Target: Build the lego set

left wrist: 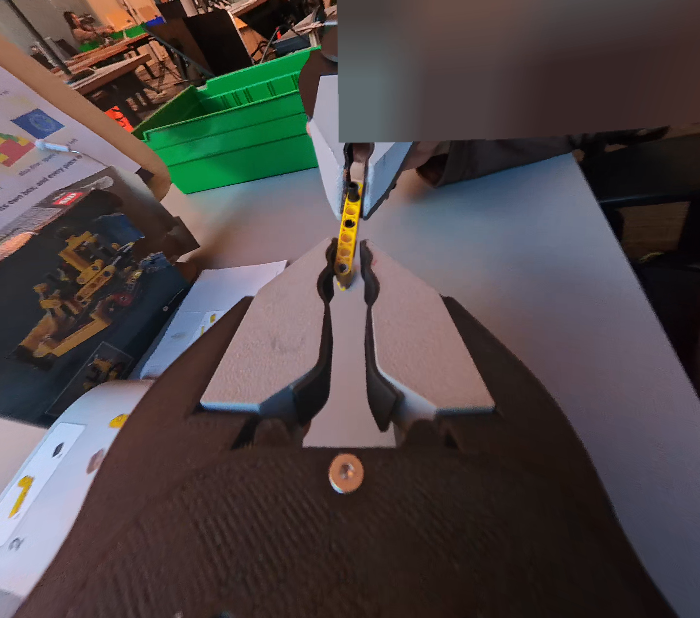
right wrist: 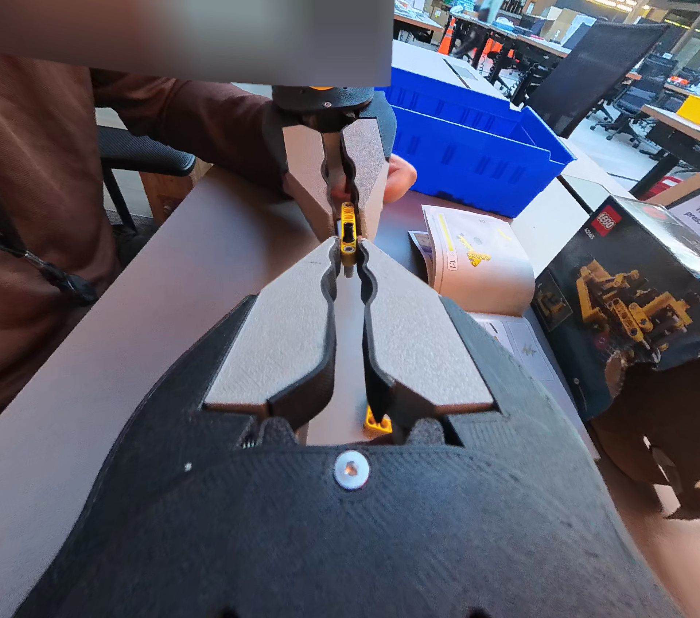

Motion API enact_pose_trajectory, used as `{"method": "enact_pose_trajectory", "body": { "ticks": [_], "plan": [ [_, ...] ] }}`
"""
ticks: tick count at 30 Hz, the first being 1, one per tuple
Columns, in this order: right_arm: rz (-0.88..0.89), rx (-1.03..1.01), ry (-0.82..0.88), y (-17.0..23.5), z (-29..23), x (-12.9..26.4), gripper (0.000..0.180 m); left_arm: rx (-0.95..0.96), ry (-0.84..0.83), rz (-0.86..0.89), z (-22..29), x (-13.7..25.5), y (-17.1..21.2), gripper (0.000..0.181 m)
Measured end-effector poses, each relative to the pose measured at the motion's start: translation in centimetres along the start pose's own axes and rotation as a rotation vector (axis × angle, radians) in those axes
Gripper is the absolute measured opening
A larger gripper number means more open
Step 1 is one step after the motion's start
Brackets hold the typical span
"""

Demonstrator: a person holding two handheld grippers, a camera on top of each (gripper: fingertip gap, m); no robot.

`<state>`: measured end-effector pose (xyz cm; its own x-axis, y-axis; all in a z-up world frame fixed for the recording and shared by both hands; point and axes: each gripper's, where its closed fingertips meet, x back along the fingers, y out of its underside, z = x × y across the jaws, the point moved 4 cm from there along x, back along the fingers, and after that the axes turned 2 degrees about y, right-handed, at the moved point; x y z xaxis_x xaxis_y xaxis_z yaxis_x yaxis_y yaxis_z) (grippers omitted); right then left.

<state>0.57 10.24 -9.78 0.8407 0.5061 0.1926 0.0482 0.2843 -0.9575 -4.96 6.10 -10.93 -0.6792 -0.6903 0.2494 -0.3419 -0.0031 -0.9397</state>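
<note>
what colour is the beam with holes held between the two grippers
Yellow, with black pins in some holes. The beam shows best in the left wrist view.

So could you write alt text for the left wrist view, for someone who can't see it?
Two hand-held grippers meet tip to tip over a grey table, both pinching one yellow beam with holes: the left hand-held gripper holds its near end, the right hand-held gripper its far end. A green bin and a toy box sit to the left.
</note>
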Motion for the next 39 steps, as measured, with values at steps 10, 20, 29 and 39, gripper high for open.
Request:
{"method": "enact_pose_trajectory", "body": {
  "ticks": [10,20,29,39],
  "plan": [
    [0.011,-0.008,-0.015,-0.1,-0.2,-0.2,0.005,-0.01,0.019,0.039,0.3,0.2,-0.7,0.005],
    [-0.067,-0.048,0.037,1.6,1.1,-0.3,0.005,-0.093,-0.07,-0.051,-0.6,0.3,0.1,0.005],
    [-0.271,-0.157,0.112,3.9,3.6,2.3,0.016,-0.278,-0.225,-0.323,-2.4,-0.4,4.0,0.005],
    [-0.537,-0.209,0.065,9.3,3.0,3.2,0.04,-0.336,-0.234,-0.42,-2.4,-1.2,5.8,0.005]
  ]
}}
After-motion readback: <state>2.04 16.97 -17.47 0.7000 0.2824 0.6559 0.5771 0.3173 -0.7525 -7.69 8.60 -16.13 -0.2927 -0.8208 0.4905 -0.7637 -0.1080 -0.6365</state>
